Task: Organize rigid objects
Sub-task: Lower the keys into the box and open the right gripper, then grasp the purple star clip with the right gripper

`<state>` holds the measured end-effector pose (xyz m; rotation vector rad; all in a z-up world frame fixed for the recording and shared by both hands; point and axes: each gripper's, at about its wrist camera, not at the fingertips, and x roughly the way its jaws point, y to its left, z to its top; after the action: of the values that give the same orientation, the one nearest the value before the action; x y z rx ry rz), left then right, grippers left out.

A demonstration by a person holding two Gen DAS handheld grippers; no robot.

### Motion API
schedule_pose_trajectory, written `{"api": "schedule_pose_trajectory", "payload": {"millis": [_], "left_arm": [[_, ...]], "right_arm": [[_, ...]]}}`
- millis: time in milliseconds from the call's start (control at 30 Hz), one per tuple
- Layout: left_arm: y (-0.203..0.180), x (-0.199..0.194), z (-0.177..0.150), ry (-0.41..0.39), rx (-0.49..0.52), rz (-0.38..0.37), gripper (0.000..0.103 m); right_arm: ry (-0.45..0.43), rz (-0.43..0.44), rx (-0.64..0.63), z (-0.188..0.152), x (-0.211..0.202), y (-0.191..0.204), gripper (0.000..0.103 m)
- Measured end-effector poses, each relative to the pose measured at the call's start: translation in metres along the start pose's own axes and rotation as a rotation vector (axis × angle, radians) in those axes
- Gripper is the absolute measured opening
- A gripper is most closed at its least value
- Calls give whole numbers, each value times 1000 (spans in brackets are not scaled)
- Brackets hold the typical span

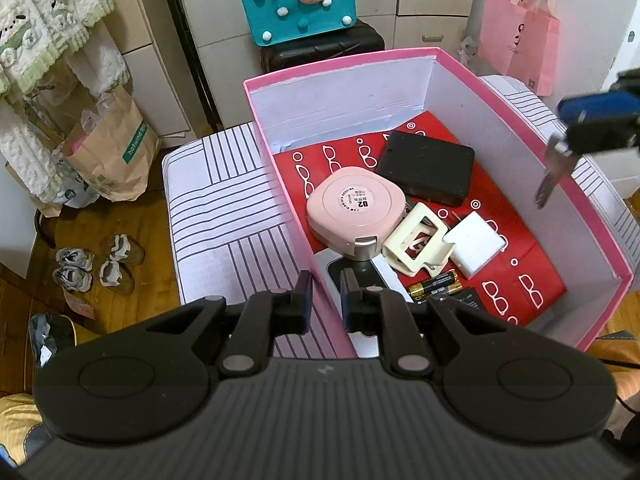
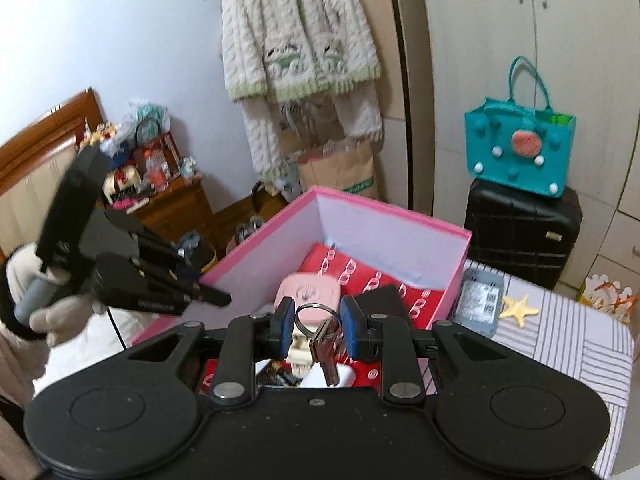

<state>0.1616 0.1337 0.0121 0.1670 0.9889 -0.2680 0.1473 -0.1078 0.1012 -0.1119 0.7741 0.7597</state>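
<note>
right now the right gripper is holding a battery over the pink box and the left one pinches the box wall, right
Not quite. The right gripper holds a key on a ring, not a battery; the right wrist view shows it between the pads. The batteries lie on the box floor. The rest stands: it hangs over the pink box, and the left gripper pinches the near box wall.

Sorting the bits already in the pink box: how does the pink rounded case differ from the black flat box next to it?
The pink rounded case is pale pink with rounded corners and a round printed label on top; the black flat box is plain matte black with squarer edges. The pink case sits nearer the left gripper; the black box lies farther back. Both rest flat inside the pink box.
</note>
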Motion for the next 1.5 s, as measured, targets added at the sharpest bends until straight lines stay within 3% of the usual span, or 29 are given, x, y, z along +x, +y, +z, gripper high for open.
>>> {"api": "schedule_pose_trajectory", "payload": {"millis": [300, 667, 867, 1067, 1233, 1367, 1500], "left_arm": [[2, -1, -2, -10, 1, -13, 13], [-1, -1, -3, -18, 15, -8, 14], [-2, -1, -2, -17, 22, -11, 14], [1, -1, -2, -18, 16, -22, 14], [-1, -1, -2, -15, 25, -11, 14], [-1, 0, -2, -12, 14, -14, 14], [-1, -1, -2, -11, 12, -14, 14]], "right_arm": [[50, -51, -19, -5, 16, 1, 30], [-35, -124, 22, -4, -18, -14, 30], [-16, -204, 79, -14, -18, -55, 42], [23, -251, 108, -38, 14, -109, 47], [53, -223, 125, -54, 48, -132, 53], [64, -157, 107, -62, 66, -137, 61], [80, -183, 21, -67, 84, -129, 66]]}}
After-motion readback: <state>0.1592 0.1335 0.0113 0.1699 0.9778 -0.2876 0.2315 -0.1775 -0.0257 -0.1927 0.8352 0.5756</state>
